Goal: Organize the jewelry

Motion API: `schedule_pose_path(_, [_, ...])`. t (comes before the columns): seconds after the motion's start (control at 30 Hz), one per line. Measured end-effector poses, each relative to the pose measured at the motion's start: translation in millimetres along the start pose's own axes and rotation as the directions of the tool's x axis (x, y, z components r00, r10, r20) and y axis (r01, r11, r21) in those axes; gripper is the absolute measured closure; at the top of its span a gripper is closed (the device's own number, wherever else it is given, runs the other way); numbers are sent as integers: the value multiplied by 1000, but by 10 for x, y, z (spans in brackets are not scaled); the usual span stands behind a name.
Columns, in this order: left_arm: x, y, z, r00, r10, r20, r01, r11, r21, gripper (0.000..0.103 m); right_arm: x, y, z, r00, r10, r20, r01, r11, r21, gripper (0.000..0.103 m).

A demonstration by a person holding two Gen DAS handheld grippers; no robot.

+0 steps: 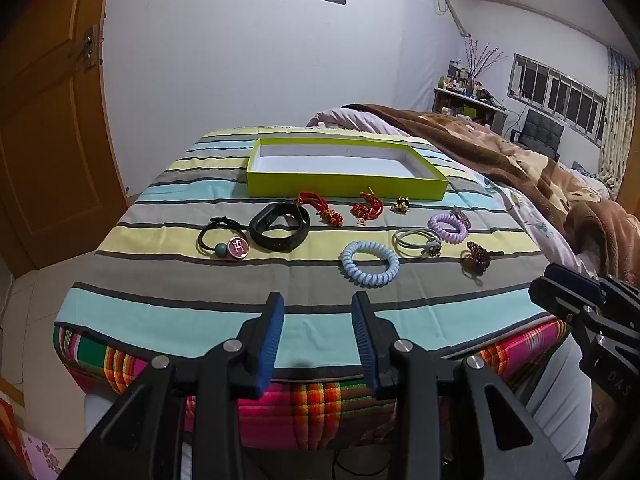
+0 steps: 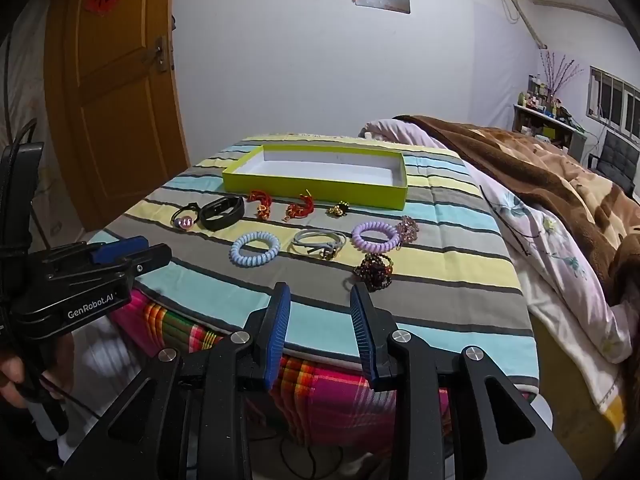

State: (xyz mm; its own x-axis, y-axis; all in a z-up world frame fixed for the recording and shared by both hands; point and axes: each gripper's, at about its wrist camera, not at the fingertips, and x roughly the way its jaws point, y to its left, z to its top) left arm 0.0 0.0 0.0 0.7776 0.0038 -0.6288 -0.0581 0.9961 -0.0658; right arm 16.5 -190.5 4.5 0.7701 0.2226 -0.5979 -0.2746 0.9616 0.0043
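An empty lime-green box (image 1: 344,188) (image 2: 312,188) lies at the back of a striped cloth. In front of it lie a black band (image 1: 280,226) (image 2: 222,213), a black hair tie with a pink charm (image 1: 224,240) (image 2: 185,216), red knotted charms (image 1: 320,206) (image 2: 262,202), a blue coil tie (image 1: 370,263) (image 2: 255,249), a purple coil tie (image 1: 447,228) (image 2: 375,236), a grey tie (image 1: 416,240) (image 2: 320,242) and a dark beaded piece (image 1: 476,262) (image 2: 374,268). My left gripper (image 1: 318,312) (image 2: 124,256) and right gripper (image 2: 320,300) (image 1: 560,292) are open and empty, at the near edge.
The striped cloth (image 1: 200,312) covers a low table with a plaid cover (image 2: 320,396) hanging below. A bed with a brown blanket (image 2: 540,168) runs along the right. A wooden door (image 2: 120,100) is at the left.
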Motion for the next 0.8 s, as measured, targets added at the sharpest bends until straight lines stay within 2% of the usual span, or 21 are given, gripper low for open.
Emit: schedule_pose_path(0.8, [-103,35,20,1000,0,22,0,1000,-6,66,-35,54,-13,1000,-18,8,18,1000,-13,71])
